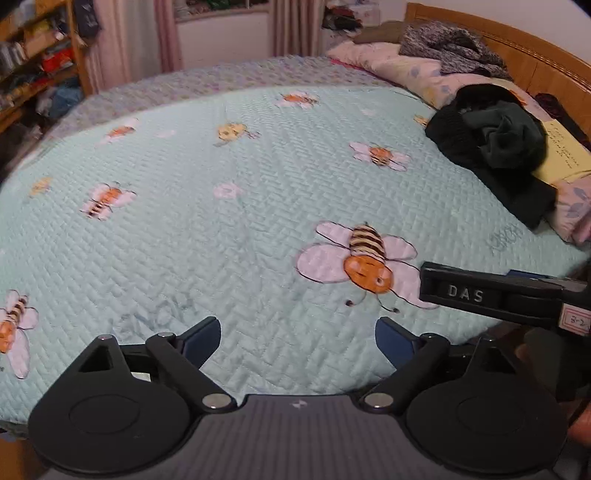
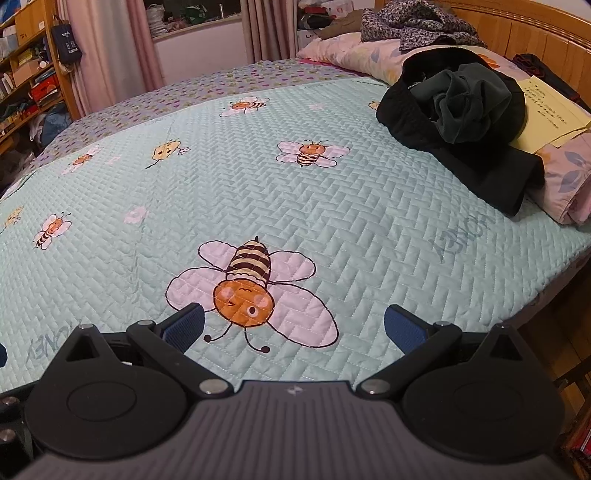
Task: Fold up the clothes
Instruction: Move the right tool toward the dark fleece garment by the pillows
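Note:
A heap of dark clothes [image 1: 491, 147] [image 2: 461, 114], black and dark green, lies crumpled at the right side of the bed against the pillows. My left gripper [image 1: 297, 341] hovers open above the pale green bee-print quilt [image 1: 229, 229], with nothing between its blue pads. My right gripper [image 2: 293, 328] is also open and empty, over a large printed bee near the quilt's front edge. In the left wrist view the black body of the right-hand gripper tool [image 1: 491, 293] enters from the right. Both grippers are well short of the clothes.
Flowered pillows [image 2: 569, 177] and a grey knit garment [image 1: 447, 44] line the wooden headboard [image 2: 535, 33]. A yellow paper [image 2: 550, 110] lies by the heap. Cluttered shelves [image 1: 33, 66] stand at the far left, pink curtains [image 2: 110, 48] behind the bed. The bed's edge drops off at the right.

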